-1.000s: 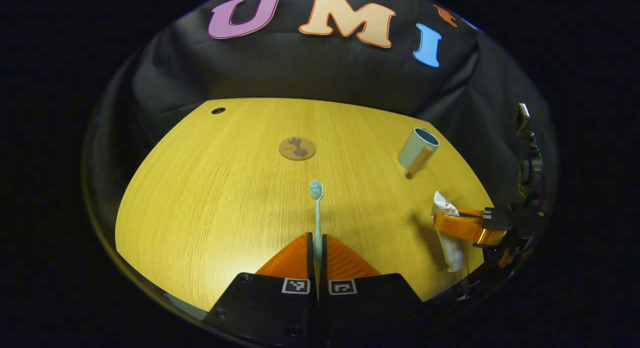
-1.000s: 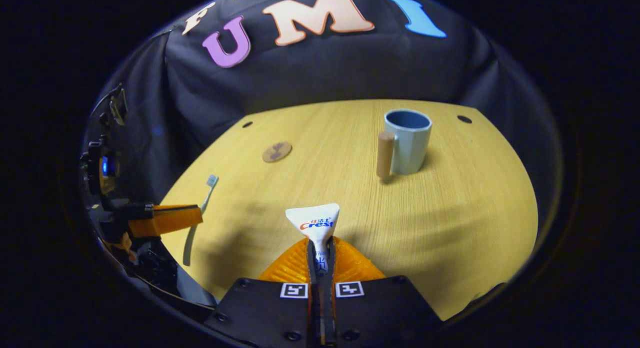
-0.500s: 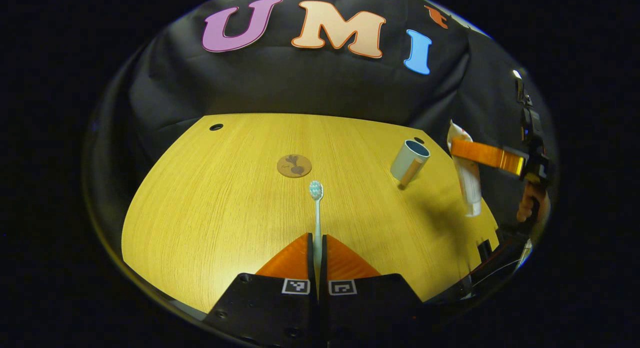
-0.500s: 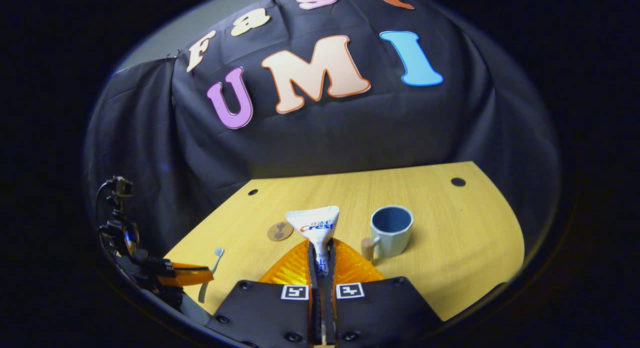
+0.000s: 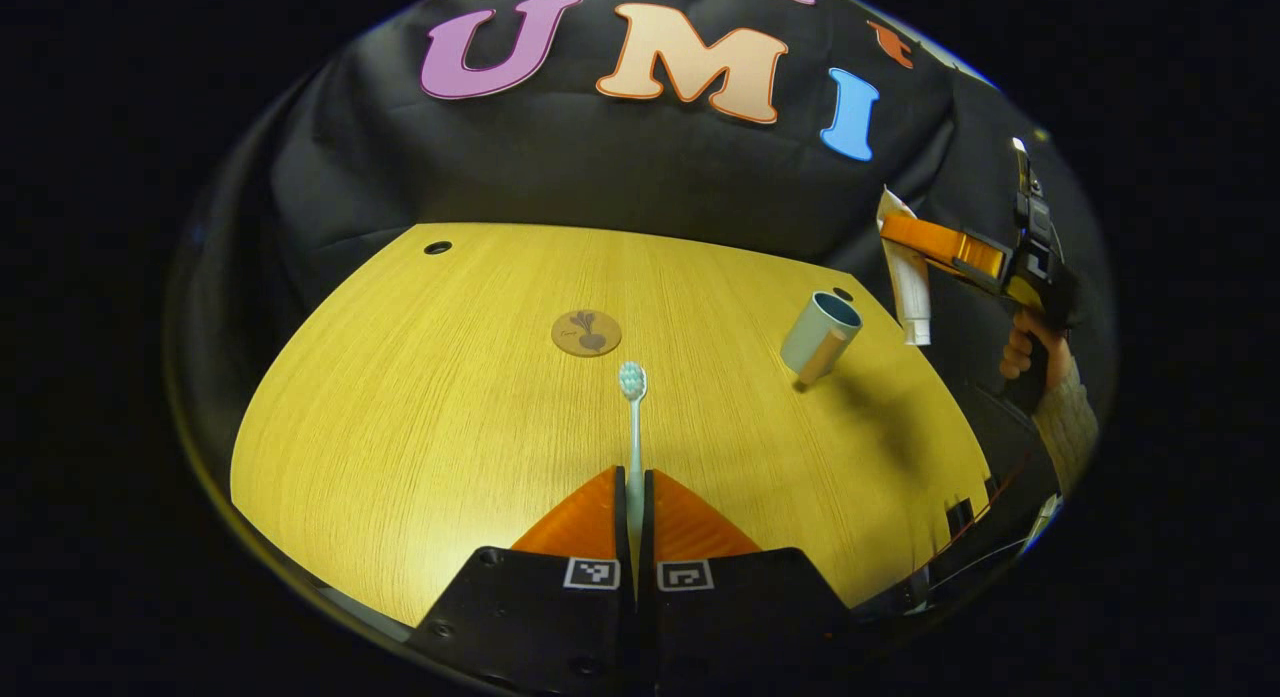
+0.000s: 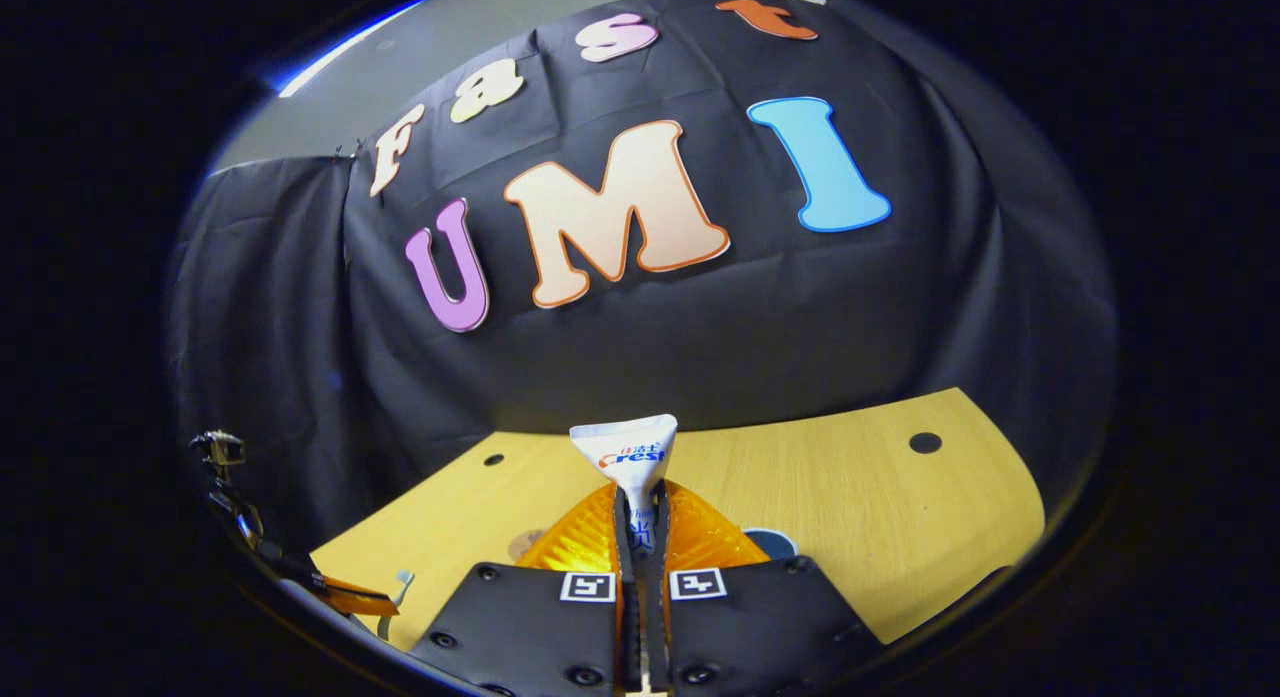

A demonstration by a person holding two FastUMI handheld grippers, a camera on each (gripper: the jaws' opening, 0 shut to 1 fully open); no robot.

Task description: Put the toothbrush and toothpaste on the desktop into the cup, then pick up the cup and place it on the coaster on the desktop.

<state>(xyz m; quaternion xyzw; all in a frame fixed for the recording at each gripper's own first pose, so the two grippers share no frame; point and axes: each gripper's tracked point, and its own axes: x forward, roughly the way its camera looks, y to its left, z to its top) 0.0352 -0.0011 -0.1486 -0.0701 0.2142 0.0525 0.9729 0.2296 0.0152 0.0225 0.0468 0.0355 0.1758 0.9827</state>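
In the left gripper view, the toothbrush [image 5: 632,427] lies on the desk [image 5: 420,427], the coaster [image 5: 586,333] just behind its head. The cup [image 5: 820,325] stands to the right, the toothpaste [image 5: 905,277] above and right of it.

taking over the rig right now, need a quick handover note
Left claw: shut on the toothbrush, low over the desk.
Right claw: shut on the toothpaste, held high, cap down, near the cup.
Cup is empty on the desk; the coaster is bare.
Done: both items gripped.
Left: drop both into the cup, then set the cup on the coaster.
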